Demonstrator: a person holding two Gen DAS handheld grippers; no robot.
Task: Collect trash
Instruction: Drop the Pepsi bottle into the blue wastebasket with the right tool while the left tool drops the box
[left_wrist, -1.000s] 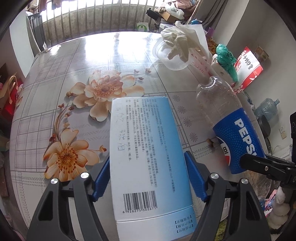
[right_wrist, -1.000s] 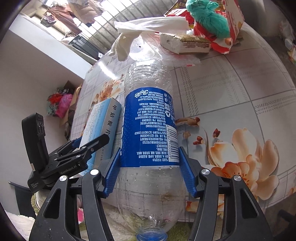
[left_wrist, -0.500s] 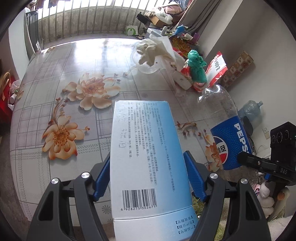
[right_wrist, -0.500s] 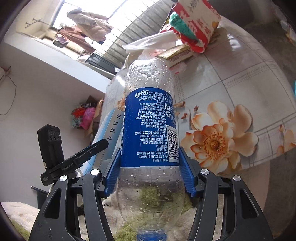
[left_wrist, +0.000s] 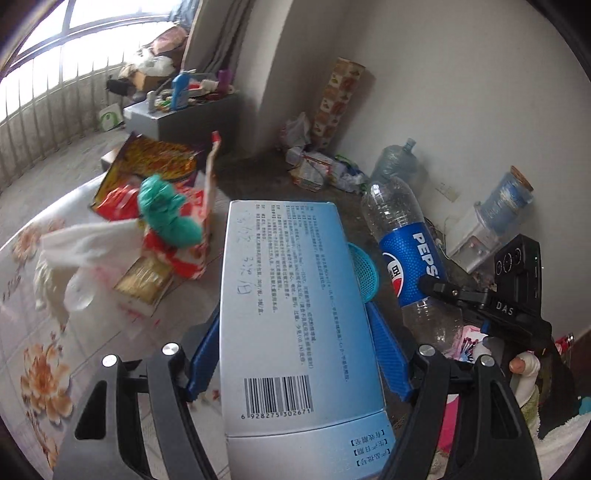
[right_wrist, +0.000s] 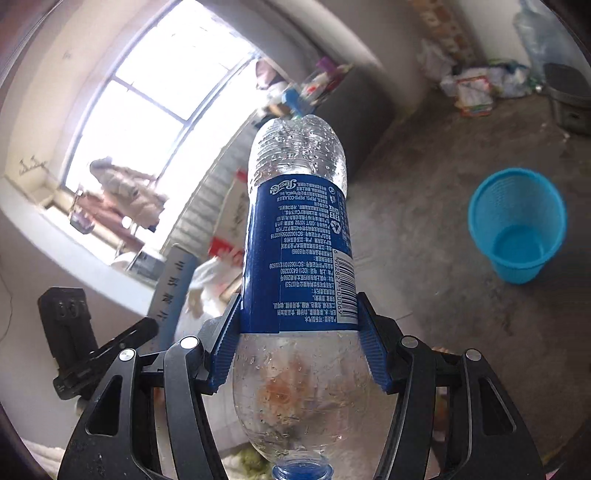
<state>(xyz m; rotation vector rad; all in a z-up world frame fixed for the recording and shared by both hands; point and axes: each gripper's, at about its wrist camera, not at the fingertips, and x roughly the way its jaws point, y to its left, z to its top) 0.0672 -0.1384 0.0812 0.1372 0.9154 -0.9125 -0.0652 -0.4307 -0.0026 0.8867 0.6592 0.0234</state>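
Observation:
My left gripper is shut on a light blue cardboard box, held in the air past the table's edge. My right gripper is shut on an empty Pepsi bottle with its cap end toward the camera. The bottle also shows in the left wrist view, to the right of the box. A blue mesh trash basket stands on the concrete floor, right of the bottle. In the left wrist view its rim peeks out from behind the box.
On the floral table to the left lie a white tissue, a green wad on a red bag and a small yellow box. Litter and water jugs lie by the wall.
Both grippers have swung right, away from the table and toward the floor, with the box and bottle still held. The blue basket has come into view.

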